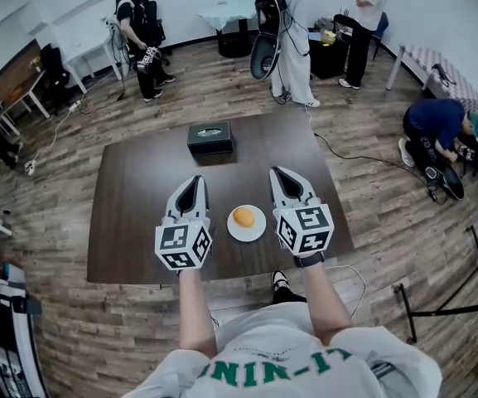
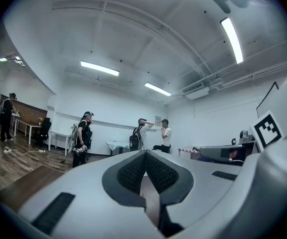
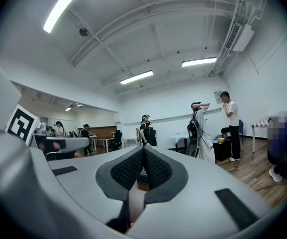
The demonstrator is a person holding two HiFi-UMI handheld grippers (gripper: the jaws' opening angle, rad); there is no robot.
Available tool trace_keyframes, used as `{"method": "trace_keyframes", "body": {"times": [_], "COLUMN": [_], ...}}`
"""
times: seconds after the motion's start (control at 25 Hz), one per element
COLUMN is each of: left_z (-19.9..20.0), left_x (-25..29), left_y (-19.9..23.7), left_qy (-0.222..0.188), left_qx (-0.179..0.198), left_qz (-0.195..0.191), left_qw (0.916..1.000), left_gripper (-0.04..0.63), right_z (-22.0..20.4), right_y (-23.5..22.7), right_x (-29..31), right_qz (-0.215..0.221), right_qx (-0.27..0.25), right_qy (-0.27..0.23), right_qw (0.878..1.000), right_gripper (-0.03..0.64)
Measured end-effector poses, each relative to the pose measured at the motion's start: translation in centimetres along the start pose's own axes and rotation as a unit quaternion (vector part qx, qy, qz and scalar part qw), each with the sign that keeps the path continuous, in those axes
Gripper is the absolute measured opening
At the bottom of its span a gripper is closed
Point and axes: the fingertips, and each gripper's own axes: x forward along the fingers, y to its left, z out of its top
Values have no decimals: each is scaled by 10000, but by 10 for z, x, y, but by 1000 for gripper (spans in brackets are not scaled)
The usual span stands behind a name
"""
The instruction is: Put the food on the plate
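Note:
An orange-yellow piece of food (image 1: 243, 216) lies on a small white plate (image 1: 256, 231) near the front of the dark brown table (image 1: 139, 214). My left gripper (image 1: 195, 179) hovers just left of the plate, jaws shut with nothing between them. My right gripper (image 1: 277, 172) hovers just right of the plate, also shut and empty. Both point away from me, level and raised above the tabletop. In the left gripper view its gripper (image 2: 145, 153) shows pads meeting at the tip. The right gripper (image 3: 143, 149) looks the same in its own view. Neither gripper view shows the plate.
A black box (image 1: 210, 137) sits at the table's far side, ahead of the grippers. Several people stand or crouch on the wooden floor beyond the table. White tables (image 1: 226, 13) line the back wall. A cable (image 1: 350, 157) runs along the floor at the right.

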Motion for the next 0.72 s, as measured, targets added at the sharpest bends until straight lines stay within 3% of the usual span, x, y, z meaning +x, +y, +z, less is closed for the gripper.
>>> {"method": "trace_keyframes", "body": {"times": [0.24, 0.72], "left_z": [13, 3], "left_x": [-1, 9], "left_y": [-6, -12], "left_qy": [-153, -116], "left_qx": [-56, -56], "left_qz": [-177, -318], "left_qw": [9997, 9994], "left_gripper": [14, 14], "right_z": [1, 1], "right_y": [9, 12], "right_x": [1, 3], "right_qz": [56, 49], "right_qx": [-96, -69], "right_qy": [61, 13], "right_qw": [9999, 10000], "right_gripper": [17, 17]}}
